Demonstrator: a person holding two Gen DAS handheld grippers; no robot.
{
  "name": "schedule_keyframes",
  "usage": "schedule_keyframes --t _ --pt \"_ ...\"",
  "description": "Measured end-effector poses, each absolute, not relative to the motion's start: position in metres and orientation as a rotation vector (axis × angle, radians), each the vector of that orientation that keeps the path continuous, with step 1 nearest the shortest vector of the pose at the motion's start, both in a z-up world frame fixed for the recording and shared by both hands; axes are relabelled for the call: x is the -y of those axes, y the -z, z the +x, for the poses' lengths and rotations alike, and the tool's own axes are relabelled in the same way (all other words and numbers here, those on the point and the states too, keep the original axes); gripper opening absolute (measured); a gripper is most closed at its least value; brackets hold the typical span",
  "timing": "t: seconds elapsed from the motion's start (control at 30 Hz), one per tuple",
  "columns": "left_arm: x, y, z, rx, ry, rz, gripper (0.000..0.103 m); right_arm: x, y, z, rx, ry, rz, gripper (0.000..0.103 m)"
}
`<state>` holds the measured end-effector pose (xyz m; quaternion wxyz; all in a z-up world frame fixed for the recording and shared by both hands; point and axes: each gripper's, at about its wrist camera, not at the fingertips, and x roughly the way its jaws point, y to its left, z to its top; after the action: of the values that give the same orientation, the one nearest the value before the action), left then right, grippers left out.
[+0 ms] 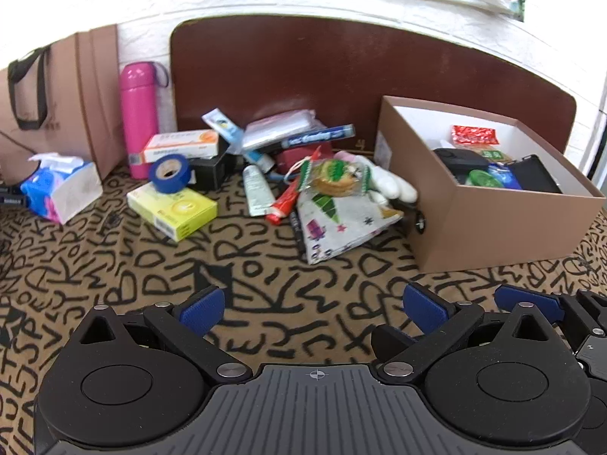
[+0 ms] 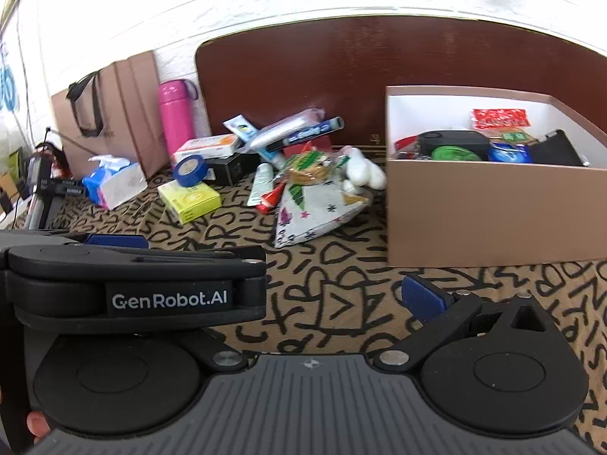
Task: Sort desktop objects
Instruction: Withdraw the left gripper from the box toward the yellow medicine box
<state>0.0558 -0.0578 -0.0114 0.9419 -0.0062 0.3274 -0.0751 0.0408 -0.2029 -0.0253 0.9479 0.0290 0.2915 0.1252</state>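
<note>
Right now both grippers hang low over the brown cloth with black letters (image 1: 265, 265), side by side, and neither one holds anything. The left gripper (image 1: 315, 309) has its blue pads spread wide. The right gripper (image 2: 334, 297) looks spread too, though the left tool hides its other finger.

Things to sort lie in a heap by the dark brown board (image 1: 341, 64), just left of the brown cardboard box (image 1: 493, 223). That box already has a few things inside.

At the front of the heap is one white cloth pouch with little coloured shapes (image 1: 341, 223). I think it is soft and floppy, so pinch it at a corner or a fold. One round cookie in a clear crinkly wrapper (image 1: 335, 180) sits on top of it. It could crack, so squeeze the wrapper edge gently. One roll of blue tape (image 1: 169, 172) leans on one flat yellow box (image 1: 172, 208). The roll is stiff and light; grab it across the ring. One white and orange box (image 1: 182, 146) sits behind. One white tube (image 1: 258, 189) lies flat beside a red tube (image 1: 284, 201). Tubes are smooth and may slip.

One tall pink bottle (image 1: 138, 121) stands at the back. It looks heavier and slippery.
</note>
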Motion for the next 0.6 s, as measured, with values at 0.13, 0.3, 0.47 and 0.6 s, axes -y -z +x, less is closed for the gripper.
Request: schedule_keyframes --t 0.13,0.3,0.47,0.6 --pt "0.043 0.015 0.060 -0.675 0.134 -0.031 0.103 0.195 0.028 0.044 -0.580 -0.295 0.048 0.103" --pt "0.027 0.019 0.066 -0.687 0.118 -0.054 0.103 0.186 0.032 0.051 -0.583 -0.327 0.043 0.103" --pt "0.017 0.021 0.072 -0.691 0.103 -0.050 0.103 0.179 0.036 0.058 -0.589 -0.357 0.041 0.103" --pt "0.002 0.020 0.079 -0.688 0.093 -0.079 0.103 0.171 0.037 0.066 -0.562 -0.395 0.031 0.103"
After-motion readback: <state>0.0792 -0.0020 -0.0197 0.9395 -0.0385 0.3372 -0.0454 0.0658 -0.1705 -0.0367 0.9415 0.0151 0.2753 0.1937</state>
